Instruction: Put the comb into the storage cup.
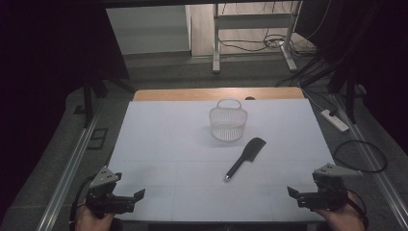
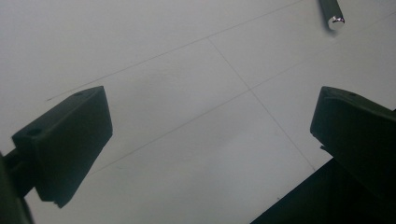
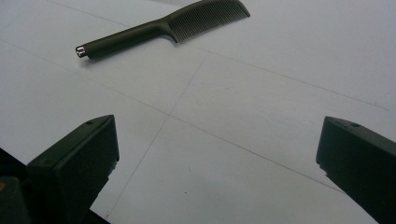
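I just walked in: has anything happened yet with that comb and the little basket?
Nothing looks done. The black comb lies flat on the white table, apart from the mesh basket. The left gripper and right gripper sit open at the near edge, holding nothing. Any picking up or placing is still ahead.

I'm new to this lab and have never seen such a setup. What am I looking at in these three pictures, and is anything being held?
A person sits at a white table and holds a hand tool in each hand, each ending in two-jaw tongs. The high view looks down from above: the left tongs are at the bottom left, the right tongs at the bottom right. The other two pictures come from cameras riding on each tool, looking along its black jaws. On the table stand a small white mesh basket with a handle and, nearer the person, a black comb lying flat. Both tongs are open and hold nothing.
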A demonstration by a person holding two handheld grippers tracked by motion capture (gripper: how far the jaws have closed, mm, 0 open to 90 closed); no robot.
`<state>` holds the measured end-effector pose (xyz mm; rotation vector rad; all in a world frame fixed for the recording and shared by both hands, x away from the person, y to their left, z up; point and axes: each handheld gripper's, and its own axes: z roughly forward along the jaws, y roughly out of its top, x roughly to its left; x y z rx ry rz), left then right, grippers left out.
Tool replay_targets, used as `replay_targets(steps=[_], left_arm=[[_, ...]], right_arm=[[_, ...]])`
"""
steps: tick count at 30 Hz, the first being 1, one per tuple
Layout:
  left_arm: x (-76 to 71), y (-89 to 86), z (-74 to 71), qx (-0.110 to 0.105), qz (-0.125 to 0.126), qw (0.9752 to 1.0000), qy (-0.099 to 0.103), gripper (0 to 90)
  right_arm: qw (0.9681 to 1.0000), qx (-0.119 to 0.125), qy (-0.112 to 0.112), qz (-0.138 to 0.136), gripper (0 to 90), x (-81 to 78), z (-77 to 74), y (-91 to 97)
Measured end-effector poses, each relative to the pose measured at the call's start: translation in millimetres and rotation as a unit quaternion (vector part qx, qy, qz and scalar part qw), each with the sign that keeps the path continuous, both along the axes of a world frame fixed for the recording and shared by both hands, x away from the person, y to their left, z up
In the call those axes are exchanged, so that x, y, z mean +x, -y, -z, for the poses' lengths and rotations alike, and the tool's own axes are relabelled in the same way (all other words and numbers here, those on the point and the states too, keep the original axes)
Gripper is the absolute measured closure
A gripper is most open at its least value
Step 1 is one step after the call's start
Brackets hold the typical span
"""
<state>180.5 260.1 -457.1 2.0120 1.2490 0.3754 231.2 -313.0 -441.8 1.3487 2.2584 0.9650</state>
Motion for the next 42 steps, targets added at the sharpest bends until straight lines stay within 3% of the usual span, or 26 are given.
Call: replay_targets(steps=[26,42], left_arm=[[1.1,-2.0,0.7,-0.012,0.002,0.9999,-0.006,0.0],[1.5,-3.1,0.8,-0.015,0.002,0.9999,-0.009,0.0]], right_arm=[[1.0000,-0.003,-0.002,-0.006,0.0,0.6,-0.3,-1.3],[0.9994,0.010,0.001,-0.035,0.0,3.9,-2.0,-7.4]])
